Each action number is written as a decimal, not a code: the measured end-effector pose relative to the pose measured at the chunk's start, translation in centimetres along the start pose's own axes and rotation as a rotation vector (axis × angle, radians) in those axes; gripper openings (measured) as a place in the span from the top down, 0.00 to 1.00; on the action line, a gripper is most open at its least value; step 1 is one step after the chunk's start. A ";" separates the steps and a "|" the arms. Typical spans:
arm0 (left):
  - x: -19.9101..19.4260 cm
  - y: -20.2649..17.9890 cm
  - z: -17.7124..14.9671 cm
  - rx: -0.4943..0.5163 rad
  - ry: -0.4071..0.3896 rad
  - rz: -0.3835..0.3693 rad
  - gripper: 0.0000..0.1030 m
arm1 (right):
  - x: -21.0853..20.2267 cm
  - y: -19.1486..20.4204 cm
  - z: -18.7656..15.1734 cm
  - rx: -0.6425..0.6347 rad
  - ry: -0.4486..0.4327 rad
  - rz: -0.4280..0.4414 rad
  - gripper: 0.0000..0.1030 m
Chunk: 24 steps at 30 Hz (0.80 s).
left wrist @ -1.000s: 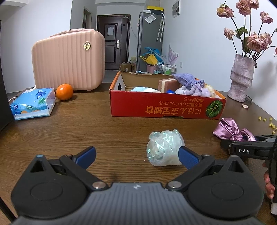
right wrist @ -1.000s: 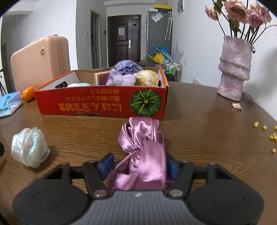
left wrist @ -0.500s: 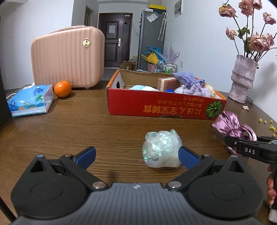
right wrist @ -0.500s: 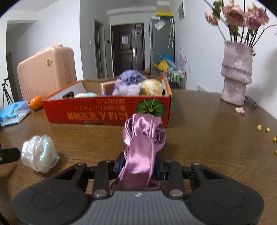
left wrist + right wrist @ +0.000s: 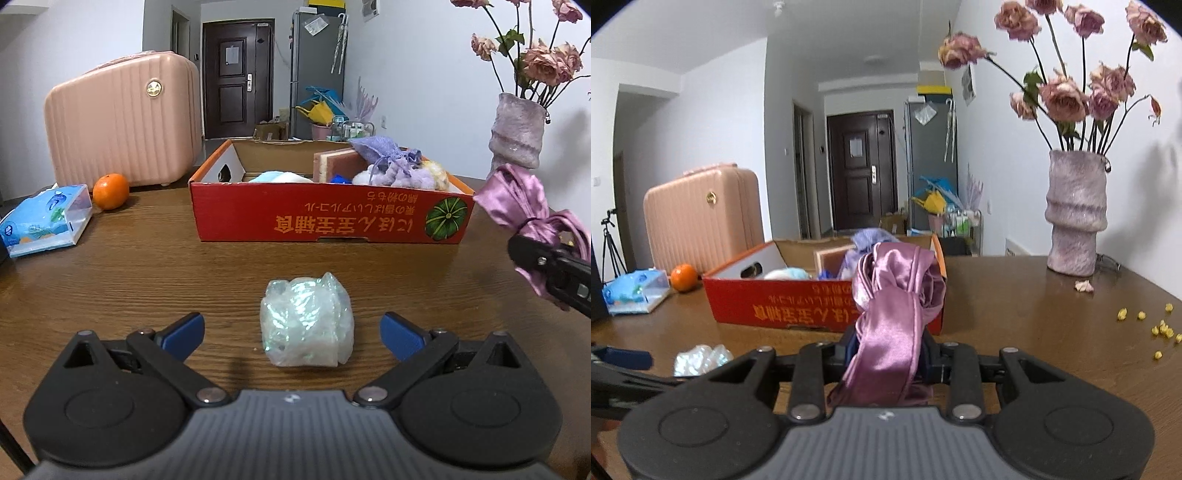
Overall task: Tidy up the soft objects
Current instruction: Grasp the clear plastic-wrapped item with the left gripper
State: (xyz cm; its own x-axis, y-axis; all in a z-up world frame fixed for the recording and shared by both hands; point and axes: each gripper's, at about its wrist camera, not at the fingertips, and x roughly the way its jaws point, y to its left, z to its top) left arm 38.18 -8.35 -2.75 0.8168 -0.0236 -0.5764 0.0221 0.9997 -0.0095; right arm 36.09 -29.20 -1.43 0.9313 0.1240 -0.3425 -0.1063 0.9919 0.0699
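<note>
A pearly, crumpled soft bundle (image 5: 306,323) lies on the wooden table (image 5: 129,280), between the blue pads of my left gripper (image 5: 291,332), which stands open and does not touch it. My right gripper (image 5: 888,349) is shut on a shiny purple satin cloth (image 5: 894,306) and holds it off the table, in front of the red cardboard box (image 5: 783,306). That cloth (image 5: 524,210) also shows at the right edge of the left wrist view. The box (image 5: 328,218) holds a lilac pouch, a sponge block and other soft things.
A pink suitcase (image 5: 122,122), an orange (image 5: 110,191) and a tissue pack (image 5: 44,219) stand at the back left. A lilac vase of dried roses (image 5: 1075,218) stands at the back right, with yellow crumbs (image 5: 1156,328) scattered on the table near it.
My right gripper closed on the purple cloth and lifted it off the table. My left gripper shifted so the pearly bundle now sits centred between its open fingers.
</note>
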 end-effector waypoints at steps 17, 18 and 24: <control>4.3 -1.2 1.0 0.017 0.085 0.026 0.00 | 0.3 0.0 -0.1 0.006 0.017 0.003 0.69; 4.3 -1.2 1.0 0.018 0.085 0.027 0.00 | 0.4 0.0 -0.1 0.006 0.019 0.002 0.69; 4.9 -1.2 1.0 0.028 0.117 0.007 0.19 | 0.5 0.0 -0.3 0.003 0.026 0.000 0.69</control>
State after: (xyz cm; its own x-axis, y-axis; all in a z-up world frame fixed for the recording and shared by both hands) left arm 42.72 -9.69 -4.77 0.7444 -0.0138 -0.6675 0.0335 0.9993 0.0167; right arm 36.45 -29.12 -1.87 0.9219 0.1244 -0.3668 -0.1049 0.9918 0.0726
